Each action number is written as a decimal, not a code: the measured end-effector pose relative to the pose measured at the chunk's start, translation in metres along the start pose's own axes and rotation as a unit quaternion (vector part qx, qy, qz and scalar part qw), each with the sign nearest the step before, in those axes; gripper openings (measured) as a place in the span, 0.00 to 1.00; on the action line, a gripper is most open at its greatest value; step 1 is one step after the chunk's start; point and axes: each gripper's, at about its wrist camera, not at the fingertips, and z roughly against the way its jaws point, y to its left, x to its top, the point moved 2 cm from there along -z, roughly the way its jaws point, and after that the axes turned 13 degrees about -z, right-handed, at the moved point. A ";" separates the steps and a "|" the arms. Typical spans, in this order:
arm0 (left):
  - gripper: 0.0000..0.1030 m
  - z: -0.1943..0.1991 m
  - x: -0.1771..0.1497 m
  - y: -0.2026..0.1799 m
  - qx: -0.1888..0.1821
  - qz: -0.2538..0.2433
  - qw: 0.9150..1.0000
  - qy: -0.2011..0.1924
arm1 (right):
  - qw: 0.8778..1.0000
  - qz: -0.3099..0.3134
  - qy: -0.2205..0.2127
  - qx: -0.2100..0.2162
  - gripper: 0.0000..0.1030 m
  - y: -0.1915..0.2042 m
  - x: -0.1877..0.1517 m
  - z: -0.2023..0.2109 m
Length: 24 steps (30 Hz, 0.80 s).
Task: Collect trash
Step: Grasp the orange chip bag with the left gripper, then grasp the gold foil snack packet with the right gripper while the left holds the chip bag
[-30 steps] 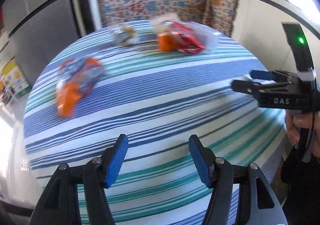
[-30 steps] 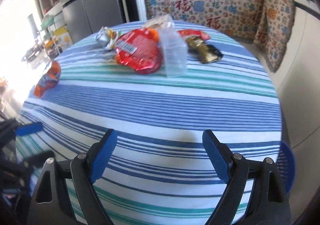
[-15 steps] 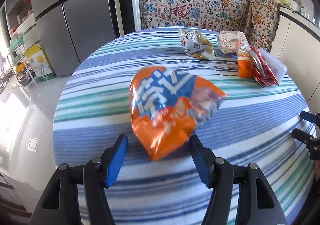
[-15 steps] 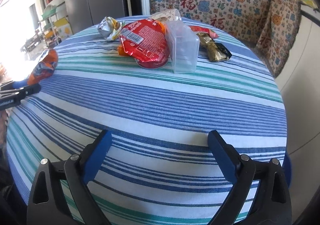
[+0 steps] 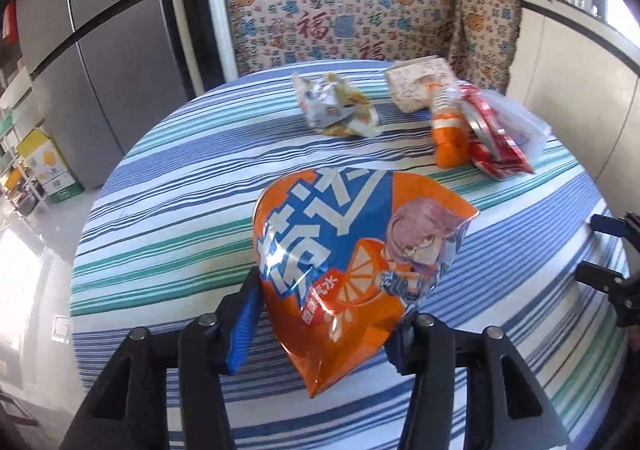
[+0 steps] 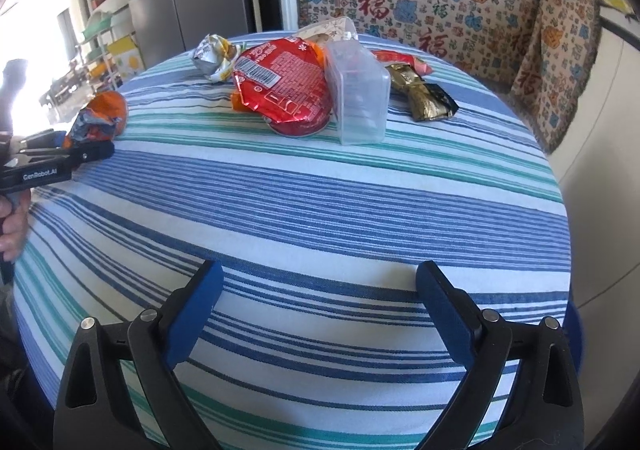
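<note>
Straddling orange bag [image 5: 352, 270], left gripper [image 5: 324, 324] unclosed, right gripper [image 6: 318, 314] wide, empty, striped tablecloth [image 6: 320, 186].

Orange-and-blue snack bag [image 5: 344, 274], blue-teal-white striped tablecloth [image 6: 360, 186], red foil lid [image 6: 286, 90], gold wrapper [image 6: 424, 98]

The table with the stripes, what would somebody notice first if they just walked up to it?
Probably the big orange snack bag, sitting right between the fingers of the left gripper near the table's edge. Next, the pile further back: a shiny red wrapper leaning against a clear plastic box.
</note>
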 end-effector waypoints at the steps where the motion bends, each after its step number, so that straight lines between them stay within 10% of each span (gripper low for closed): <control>1: 0.50 0.001 0.001 -0.005 -0.012 0.003 1.000 -0.003 | 1.000 -0.008 0.001 -0.001 0.94 -0.004 0.001 0.000; 9: 0.50 0.004 0.016 -0.037 -0.075 0.016 0.997 -0.023 | 0.996 -0.084 -0.002 -0.019 0.91 -0.061 0.024 -0.003; 24: 0.51 -0.003 0.006 -0.026 -0.086 0.053 0.995 -0.002 | 0.999 0.005 0.050 0.002 0.89 -0.080 0.130 -0.090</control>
